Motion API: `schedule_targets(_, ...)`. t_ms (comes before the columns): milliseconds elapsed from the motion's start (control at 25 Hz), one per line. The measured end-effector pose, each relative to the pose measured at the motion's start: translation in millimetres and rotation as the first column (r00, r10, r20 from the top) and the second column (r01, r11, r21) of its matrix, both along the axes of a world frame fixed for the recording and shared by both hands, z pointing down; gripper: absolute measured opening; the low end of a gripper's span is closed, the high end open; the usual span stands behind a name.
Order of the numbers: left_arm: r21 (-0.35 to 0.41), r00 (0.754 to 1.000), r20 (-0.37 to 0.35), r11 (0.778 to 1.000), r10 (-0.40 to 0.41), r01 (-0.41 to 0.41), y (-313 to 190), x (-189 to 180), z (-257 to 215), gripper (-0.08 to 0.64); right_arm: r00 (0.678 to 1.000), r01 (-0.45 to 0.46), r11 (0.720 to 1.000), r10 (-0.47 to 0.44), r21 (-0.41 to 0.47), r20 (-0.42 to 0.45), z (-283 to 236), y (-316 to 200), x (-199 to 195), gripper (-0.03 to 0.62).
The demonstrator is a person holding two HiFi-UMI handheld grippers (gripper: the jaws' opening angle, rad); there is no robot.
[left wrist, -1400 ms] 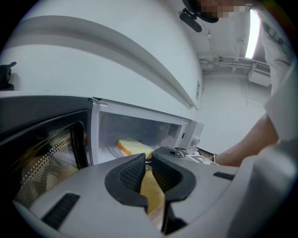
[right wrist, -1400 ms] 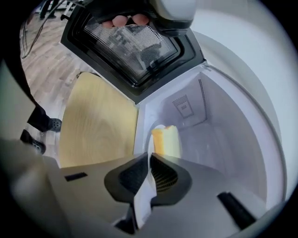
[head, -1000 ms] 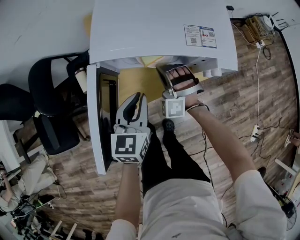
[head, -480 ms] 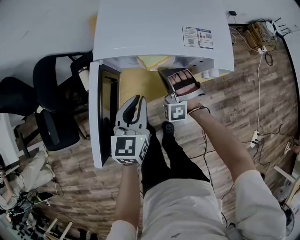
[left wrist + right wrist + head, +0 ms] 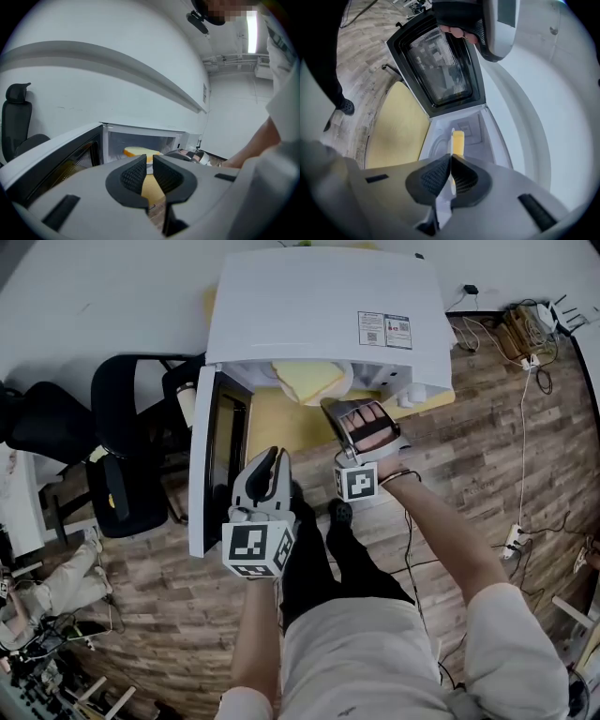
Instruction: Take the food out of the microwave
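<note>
A white microwave (image 5: 319, 315) stands with its door (image 5: 208, 474) swung open to the left. A white plate (image 5: 341, 388) carrying a yellow slice of food (image 5: 305, 379) sticks out of its mouth. My right gripper (image 5: 336, 406) is shut on the plate's near rim. In the right gripper view the plate (image 5: 451, 140) runs edge-on between the pads, with the food (image 5: 458, 143) beyond my right gripper (image 5: 450, 161). My left gripper (image 5: 272, 457) hovers before the door, apart from the plate. In its own view the left gripper (image 5: 150, 161) shows a narrow gap with nothing in it.
A yellow surface (image 5: 281, 423) lies in front of the microwave. Black office chairs (image 5: 122, 456) stand to the left of the door. Cables and a power strip (image 5: 520, 334) lie on the wood floor at the right. The person's legs are below both grippers.
The plate with the food has come further out of the microwave's mouth, held by the right gripper. Both grippers have drawn back and up a little. The door stays open.
</note>
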State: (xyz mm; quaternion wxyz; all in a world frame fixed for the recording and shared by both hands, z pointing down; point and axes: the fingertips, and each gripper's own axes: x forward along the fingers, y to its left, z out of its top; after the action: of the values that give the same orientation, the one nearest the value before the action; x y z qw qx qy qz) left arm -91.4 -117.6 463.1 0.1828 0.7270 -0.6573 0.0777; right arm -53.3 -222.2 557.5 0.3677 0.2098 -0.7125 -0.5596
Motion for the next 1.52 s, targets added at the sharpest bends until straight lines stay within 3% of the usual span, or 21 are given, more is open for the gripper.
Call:
schedule_targets(640, 0.046, 0.998, -0.011, 0.997, -0.056, 0.056, 47.0, 1.3, -43.9, 0.037, 0.995, 0.102, 0.994, -0.103, 0.032, 0.005, -39.4, 71.7, 28.4, 0.005)
schedule_targets(1080, 0.061, 0.999, -0.025, 0.997, 0.041, -0.040, 78.4, -5.6, -65.2, 0.037, 0.998, 0.043, 0.997, -0.047, 0.068, 0.052, -95.6, 122.9, 35.0, 0.005)
schedule_targets(1520, 0.101, 0.987, -0.036, 0.983, 0.158, -0.154, 117.0, 7.4, -96.2, 0.037, 0.992, -0.063, 0.991, 0.049, 0.121, 0.114, -175.5, 165.1, 42.2, 0.005)
